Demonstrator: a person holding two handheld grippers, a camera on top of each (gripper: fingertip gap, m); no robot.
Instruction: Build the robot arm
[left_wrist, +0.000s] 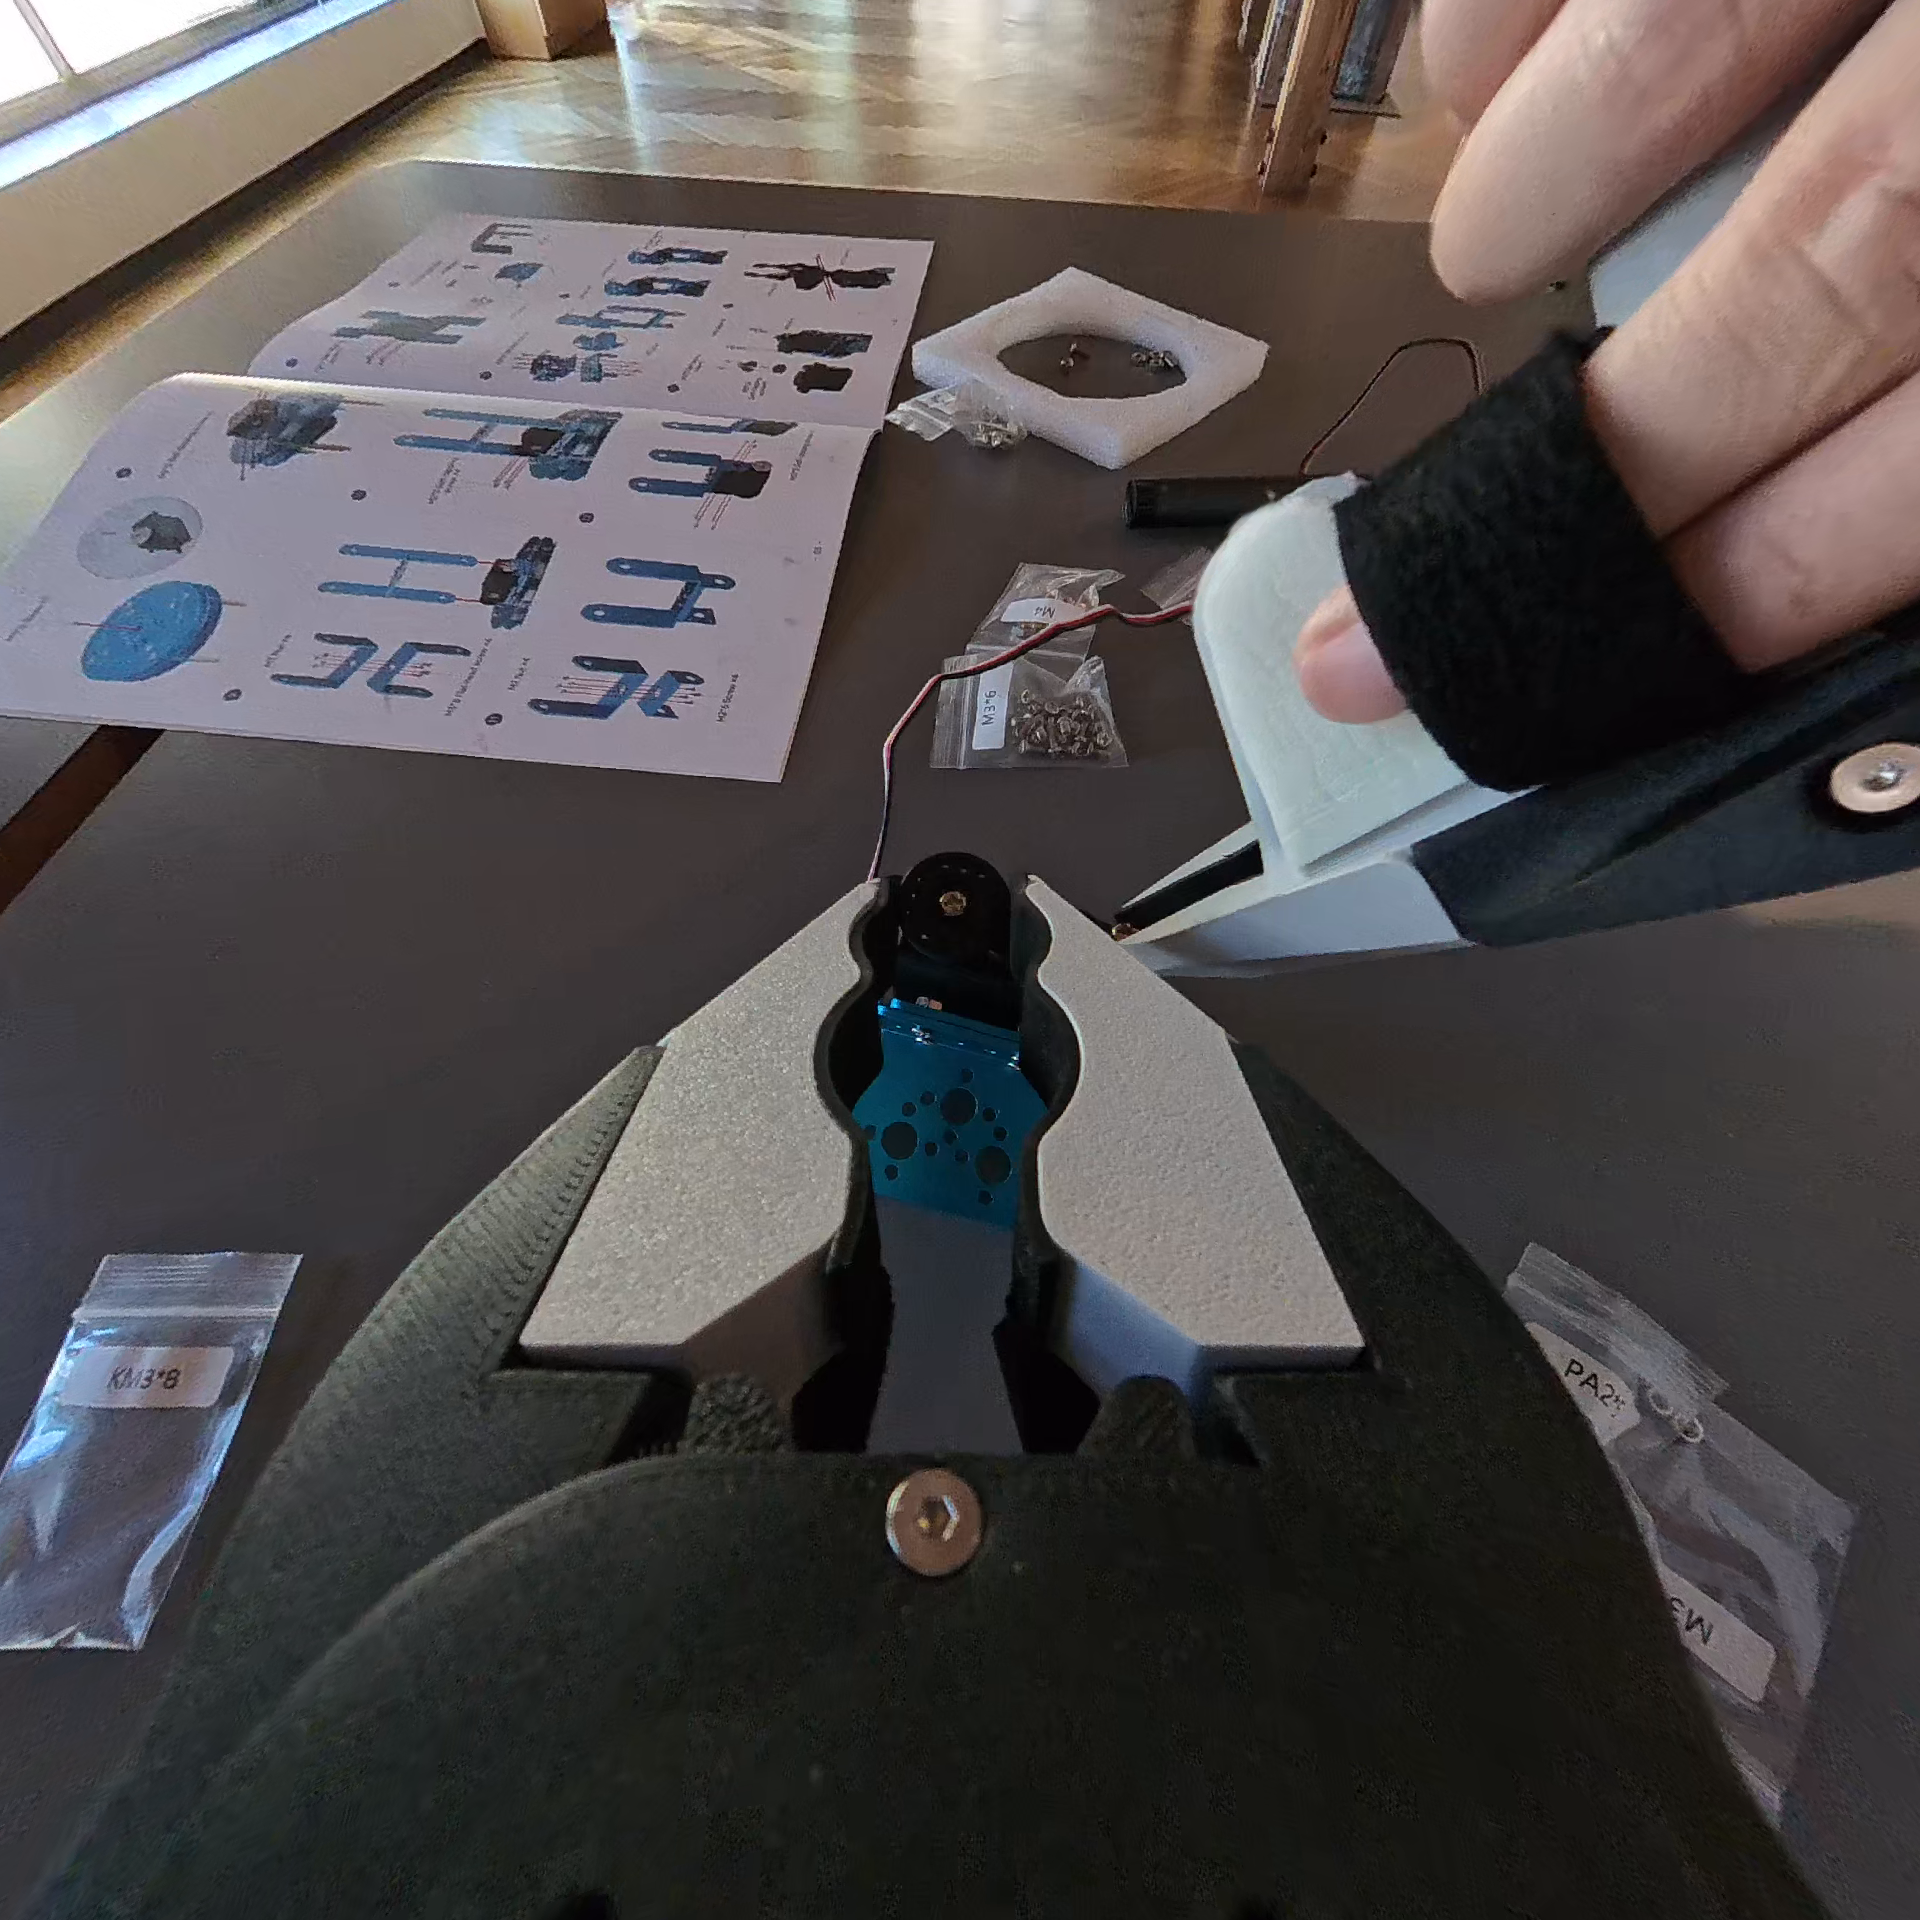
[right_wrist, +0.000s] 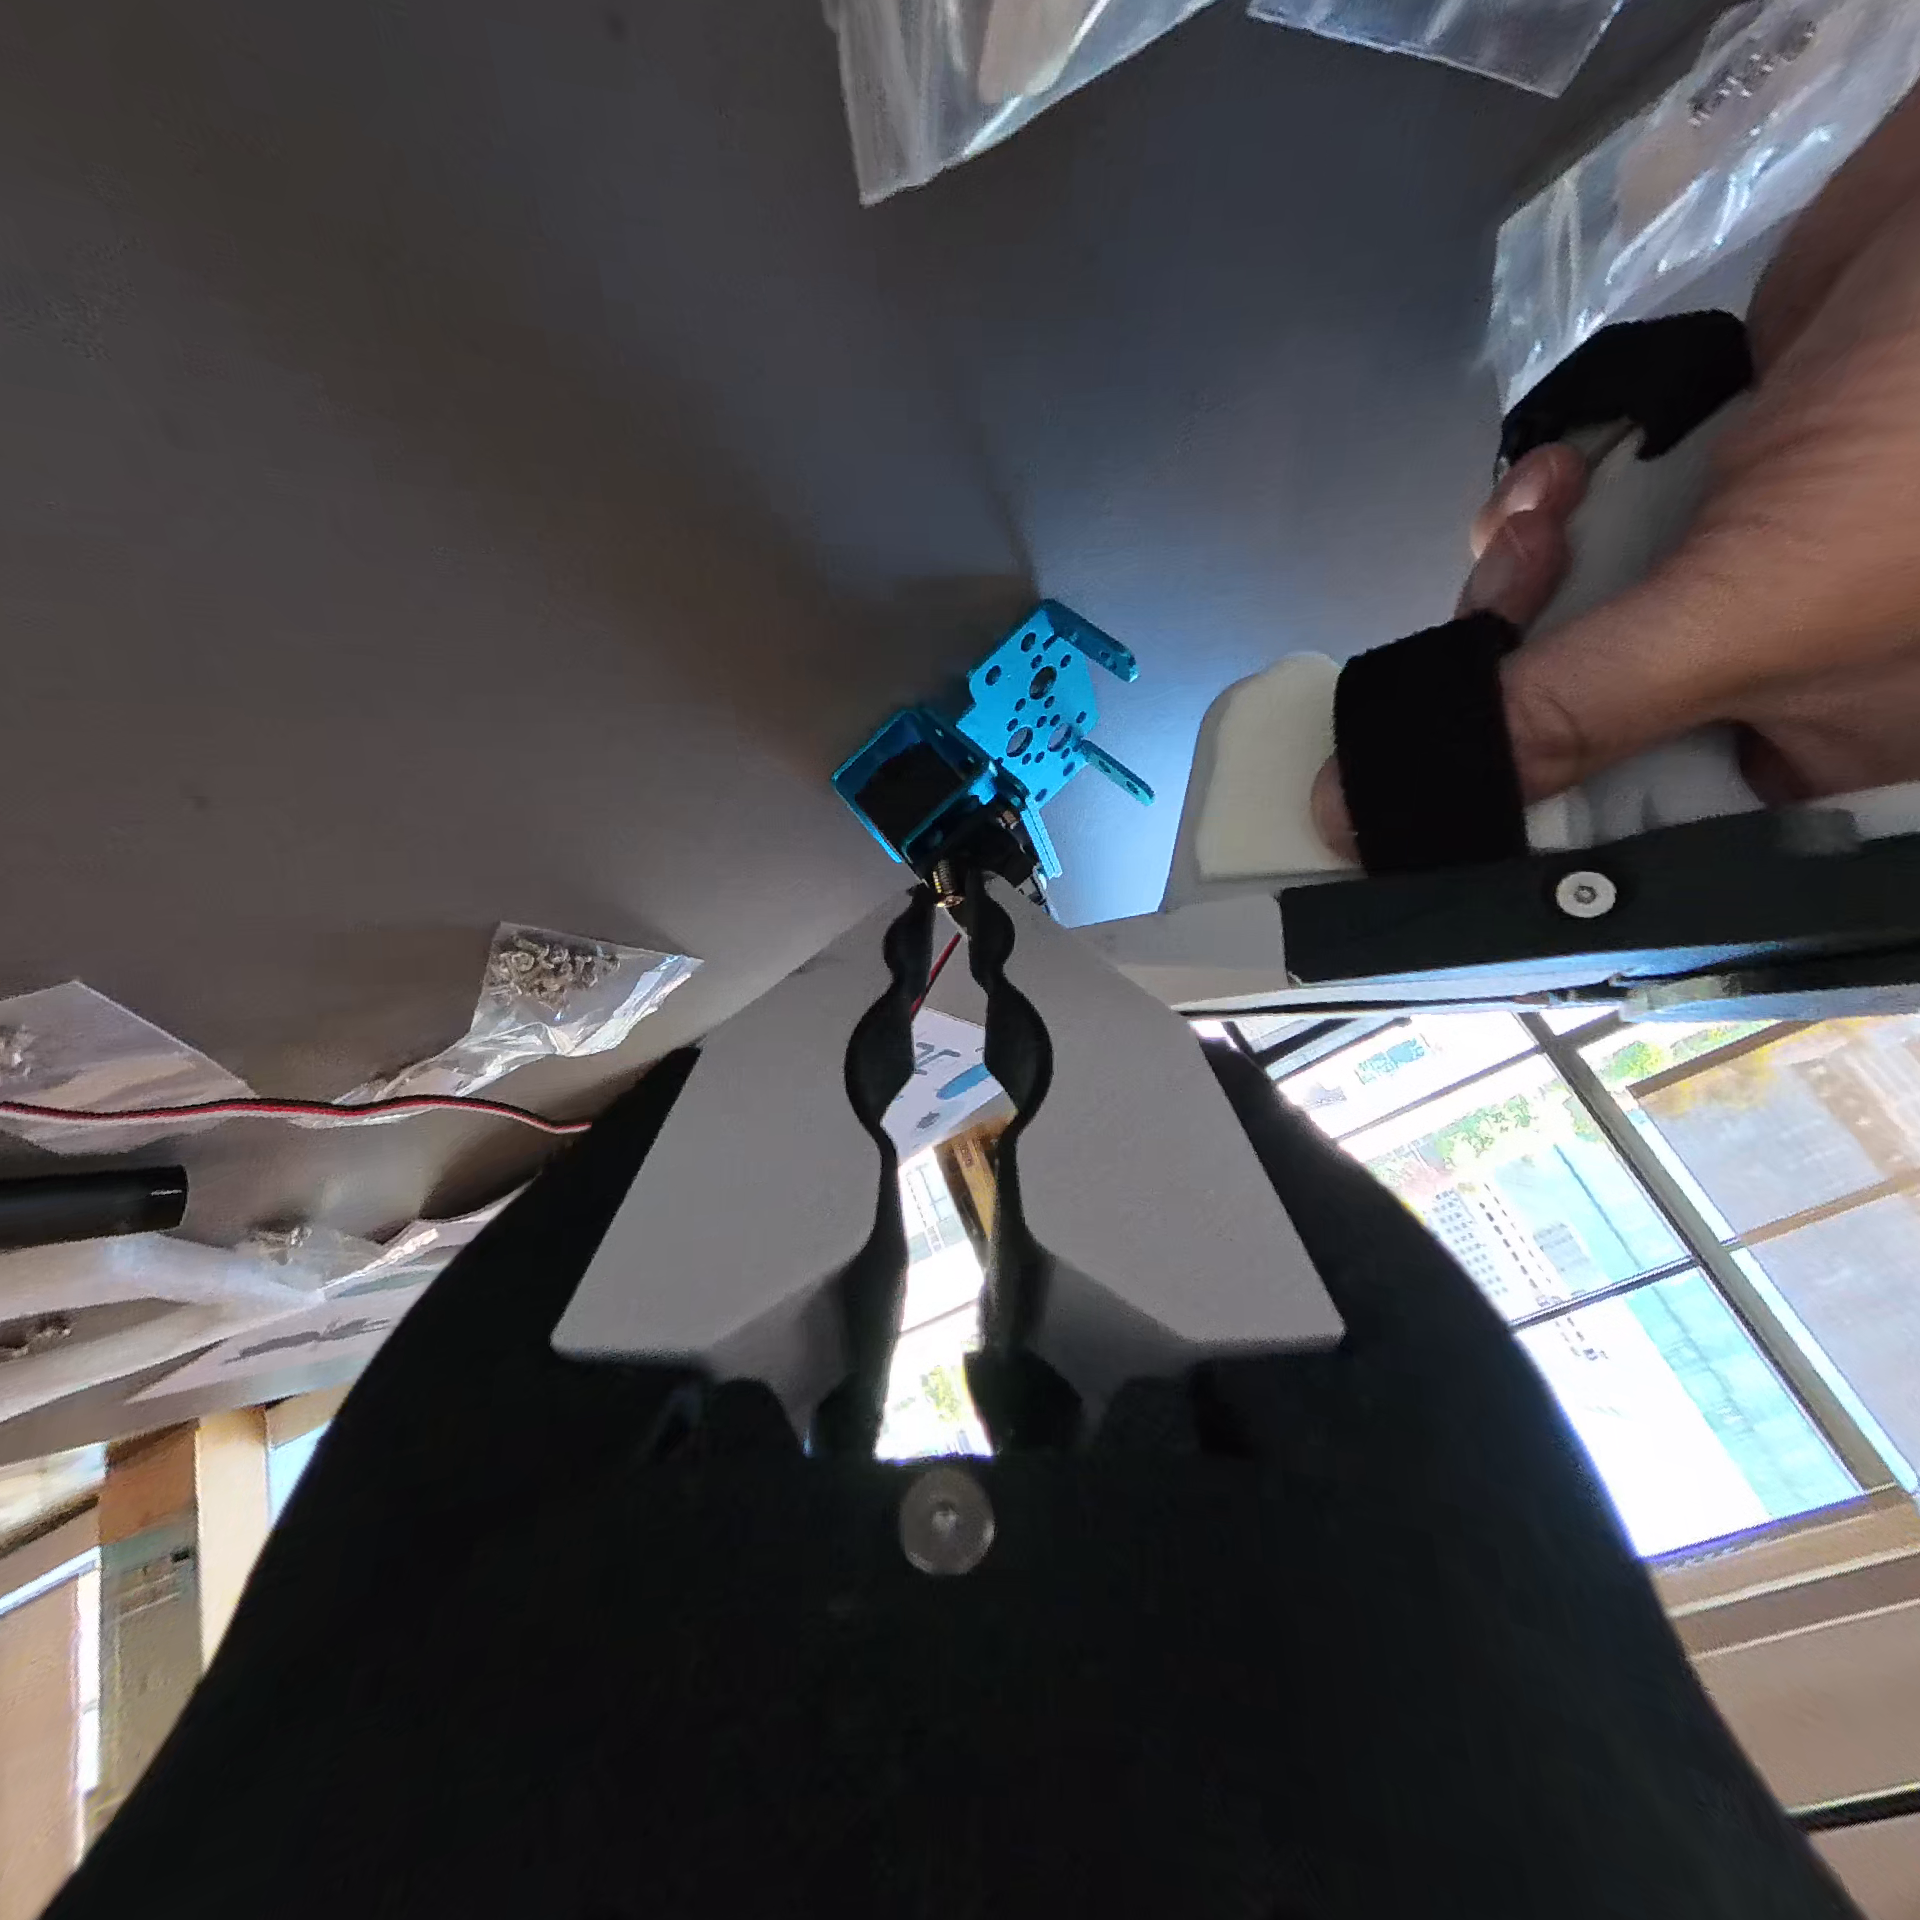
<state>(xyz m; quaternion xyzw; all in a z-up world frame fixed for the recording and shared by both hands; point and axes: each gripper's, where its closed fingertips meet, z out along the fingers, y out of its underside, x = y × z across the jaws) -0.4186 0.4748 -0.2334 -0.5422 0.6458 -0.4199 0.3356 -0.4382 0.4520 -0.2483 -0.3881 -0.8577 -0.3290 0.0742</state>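
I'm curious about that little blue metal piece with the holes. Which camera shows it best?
The right wrist view: the blue bracket shows nearly whole, with its holes, prongs and the black motor inside. The left wrist view catches only a slice of it between the left gripper's jaws.

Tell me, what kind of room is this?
Probably a hobby or workshop room: a dark table holds an open assembly booklet, small clear bags of screws, and a blue perforated metal bracket.
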